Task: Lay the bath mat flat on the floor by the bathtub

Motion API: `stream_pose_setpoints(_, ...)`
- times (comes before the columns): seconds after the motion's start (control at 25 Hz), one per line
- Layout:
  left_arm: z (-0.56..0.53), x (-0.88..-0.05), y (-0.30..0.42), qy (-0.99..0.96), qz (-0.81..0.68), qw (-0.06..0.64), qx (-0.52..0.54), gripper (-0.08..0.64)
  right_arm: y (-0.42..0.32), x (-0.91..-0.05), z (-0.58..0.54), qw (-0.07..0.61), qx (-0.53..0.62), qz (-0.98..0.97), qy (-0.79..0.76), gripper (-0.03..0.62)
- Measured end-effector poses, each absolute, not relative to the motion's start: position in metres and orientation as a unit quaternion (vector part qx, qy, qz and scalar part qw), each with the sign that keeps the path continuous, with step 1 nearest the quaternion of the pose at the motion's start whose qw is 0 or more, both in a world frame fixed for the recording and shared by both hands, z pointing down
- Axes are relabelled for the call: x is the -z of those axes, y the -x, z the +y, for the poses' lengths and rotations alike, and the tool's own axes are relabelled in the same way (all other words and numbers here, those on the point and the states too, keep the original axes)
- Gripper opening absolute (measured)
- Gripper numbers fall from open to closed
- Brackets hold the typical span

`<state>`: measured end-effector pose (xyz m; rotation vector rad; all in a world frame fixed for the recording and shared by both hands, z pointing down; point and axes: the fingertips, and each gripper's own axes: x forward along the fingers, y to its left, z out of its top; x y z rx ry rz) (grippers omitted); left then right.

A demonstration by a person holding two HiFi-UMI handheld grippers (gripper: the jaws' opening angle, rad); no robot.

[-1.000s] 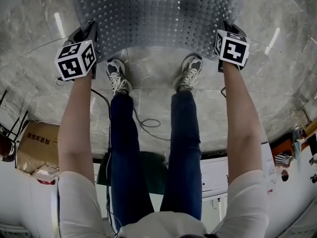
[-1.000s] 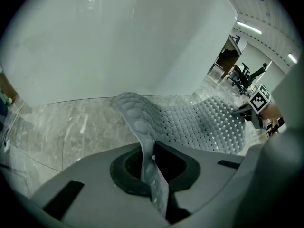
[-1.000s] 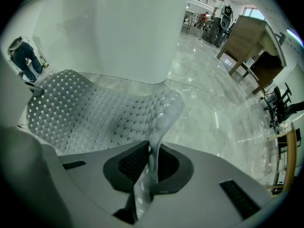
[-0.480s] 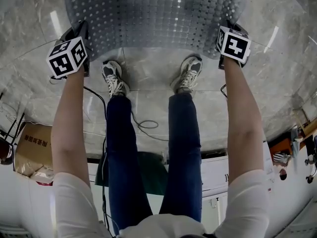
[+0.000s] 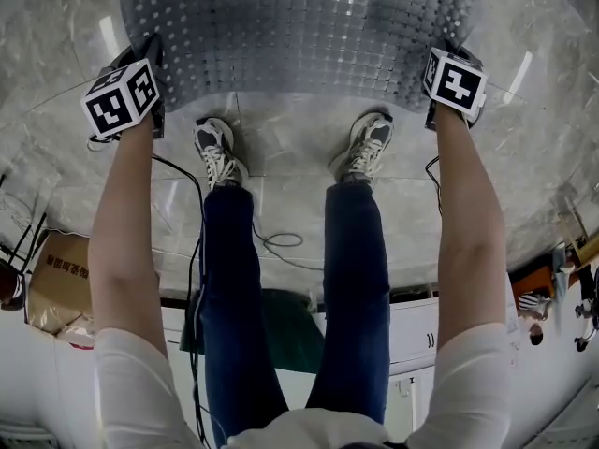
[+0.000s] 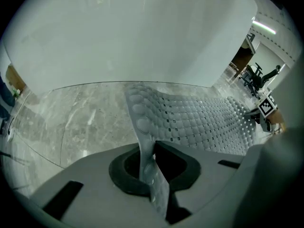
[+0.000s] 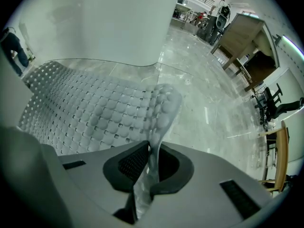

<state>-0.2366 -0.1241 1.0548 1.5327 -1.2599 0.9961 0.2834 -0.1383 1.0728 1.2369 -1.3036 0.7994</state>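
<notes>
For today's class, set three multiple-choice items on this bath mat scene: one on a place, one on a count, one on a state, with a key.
1. Where is the bath mat relative to the person's shoes?
A behind the heels
B under the soles
C ahead of the toes

2. How many grippers grip the mat?
A none
B two
C one

3. How do the jaws of the left gripper stand?
A shut on the mat's edge
B wide apart and empty
C shut, holding nothing

Key:
1 C: the head view shows the mat beyond both shoes.
2 B: each gripper view shows the mat pinched, the right gripper included.
3 A: the mat's edge runs between the closed jaws.
</notes>
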Motion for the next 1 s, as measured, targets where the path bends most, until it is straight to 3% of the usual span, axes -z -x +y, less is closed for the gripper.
stream_pose_setpoints(0.68, -0.122, -1.095, 0.258, -0.592, -0.531, 0.451, -0.405, 0.048, -0.305, -1.108, -0.137, 0.544, -0.354, -0.55, -0.526, 0.044)
stream_pose_setpoints(0.8, -0.123, -1.098, 0.26, -0.588, -0.533, 0.456, -0.403, 0.104, -0.308, -1.111, -0.138, 0.534, -0.373, -0.546, -0.526, 0.048)
stream_pose_setpoints(1.0, -0.121, -1.1, 0.264, -0.582, -0.535, 0.462, -0.402, 0.126, -0.31, -1.112, -0.137, 0.53, -0.386, -0.539, -0.529, 0.065)
